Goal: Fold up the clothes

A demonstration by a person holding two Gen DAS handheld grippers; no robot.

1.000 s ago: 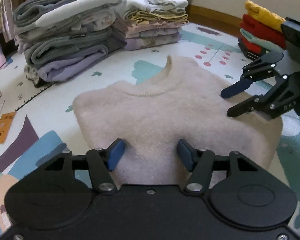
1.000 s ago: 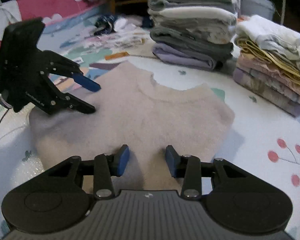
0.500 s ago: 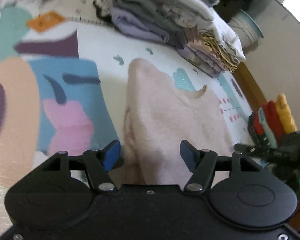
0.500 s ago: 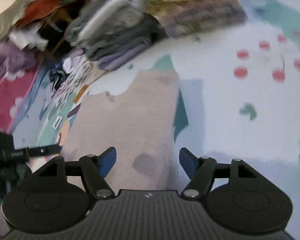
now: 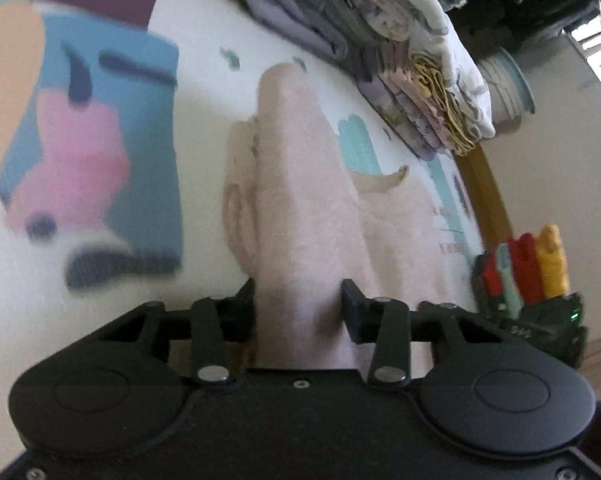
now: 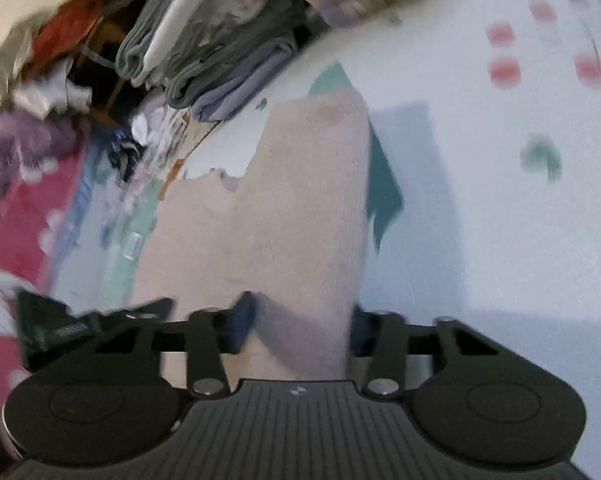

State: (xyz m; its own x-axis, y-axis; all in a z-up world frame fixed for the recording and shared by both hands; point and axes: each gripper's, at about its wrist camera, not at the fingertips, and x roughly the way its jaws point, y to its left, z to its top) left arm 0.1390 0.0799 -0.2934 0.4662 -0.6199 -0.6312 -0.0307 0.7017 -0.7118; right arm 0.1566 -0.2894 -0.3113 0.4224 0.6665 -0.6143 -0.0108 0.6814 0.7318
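Pale pink sweater lies on the patterned play mat, collar away from us. We see its left edge bunched betw. the fingers of the left gripper; jaws are closing, pads pressing the fabric on both sides. In the right wrist view the sweater's right edge runs betw. the fingers of the right gripper; jaws closing, cloth filling the gap w/ pads against it. Ahead of both tools, beyond the collar: stacks of folded clothes. Right of the left gripper: red/yellow folded pile. The left gripper shows blurred at the lower left of the right view.
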